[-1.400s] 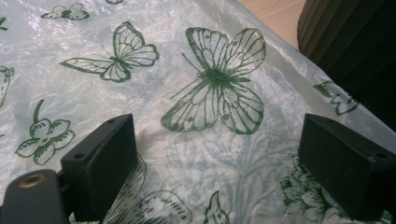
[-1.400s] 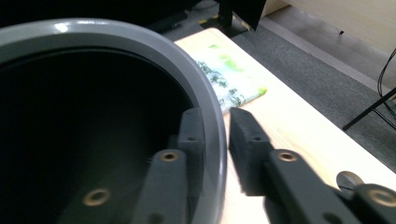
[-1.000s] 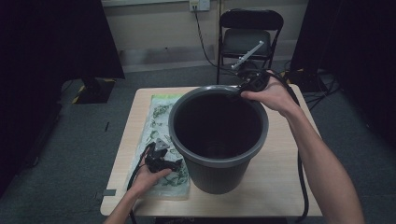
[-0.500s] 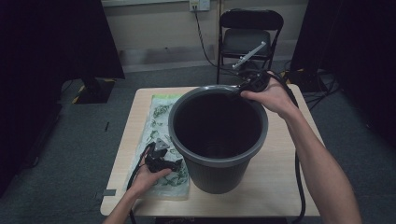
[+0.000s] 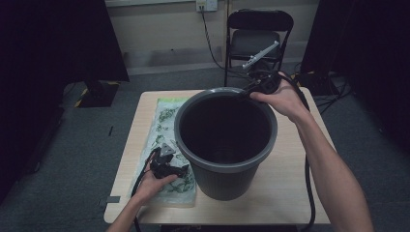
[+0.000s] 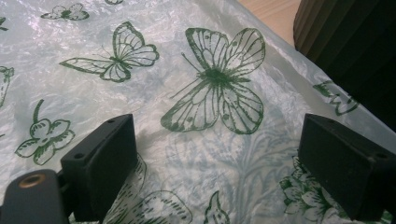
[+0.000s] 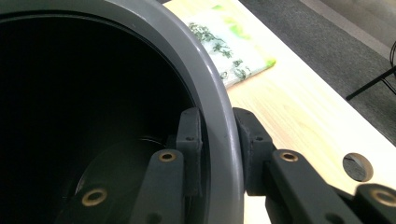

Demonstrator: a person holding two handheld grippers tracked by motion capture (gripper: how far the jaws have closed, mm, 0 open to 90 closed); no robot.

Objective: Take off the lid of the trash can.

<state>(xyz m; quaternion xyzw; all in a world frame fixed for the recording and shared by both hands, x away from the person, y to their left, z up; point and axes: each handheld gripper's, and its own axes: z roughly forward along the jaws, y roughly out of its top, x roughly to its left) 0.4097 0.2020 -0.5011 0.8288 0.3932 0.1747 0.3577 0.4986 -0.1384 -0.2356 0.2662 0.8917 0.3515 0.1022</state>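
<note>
Right gripper (image 7: 217, 149) pinches the rim of the grey bin (image 5: 226, 145), upright mid-table; left gripper (image 6: 224, 177) rests wide open over the butterfly-print bag (image 6: 187, 93) beside it; steadying step, it seems; next, likely grasping the bag.

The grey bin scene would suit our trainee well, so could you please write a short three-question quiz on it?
1. True or false: the right gripper has its jaws on either side of the grey bin's rim.
2. What lies under the left gripper? A) a towel B) a butterfly-print plastic bag C) a bare floor
3. Where does the grey bin stand relative to the bag in the high view?

Key:
1. True: one jaw sits inside the rim and one outside, pressed against it.
2. B. The jaws stand apart above it, gripping nothing.
3. On the wooden table, to the right of the bag, touching or overlapping its edge.
</note>
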